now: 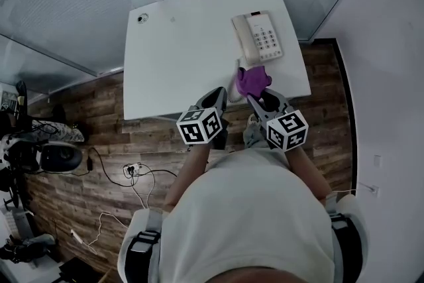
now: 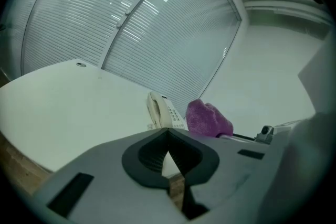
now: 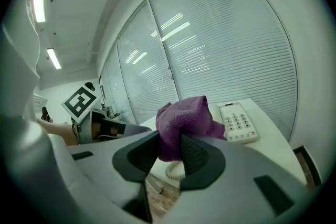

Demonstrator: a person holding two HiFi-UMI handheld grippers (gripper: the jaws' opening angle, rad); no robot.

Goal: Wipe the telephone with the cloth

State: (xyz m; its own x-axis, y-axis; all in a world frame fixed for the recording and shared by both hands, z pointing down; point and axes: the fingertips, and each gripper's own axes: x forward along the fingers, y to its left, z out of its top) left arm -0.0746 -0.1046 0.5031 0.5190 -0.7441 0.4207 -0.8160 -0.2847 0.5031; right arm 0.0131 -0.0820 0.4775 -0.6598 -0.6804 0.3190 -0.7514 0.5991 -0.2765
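**Grip state.** The right tongs are being kept closed on a bunched purple cloth. Most of the cloth is standing free above the pads. The left tongs are being held fully closed, with nothing between them.

**Position.** The telephone is lying on the white surface, toward its right side. The cloth is being held near the telephone's near end, and no contact is being made yet.

**Risks, as judged.**
- The cloth is being pinched by one fold only. It could be dragged out of the tongs once it is rubbed along the casing.
- The telephone is not being steadied by anything. It could be pushed across the smooth surface, or the handset knocked from its cradle, if pressure is applied.
- A coiled cord is hanging at the near edge, directly below the cloth. It could be caught by the tongs on a low approach.
- The keys could be pressed if the wipe is made with force.

**Differences between views.**
- The layout is being shown only by the head view: the telephone's place on the surface and both tongs at the near edge.
- The bite on the cloth is being confirmed only by the right gripper view.
- The emptiness of the left tongs, and the handset side of the telephone, are being shown only by the left gripper view.
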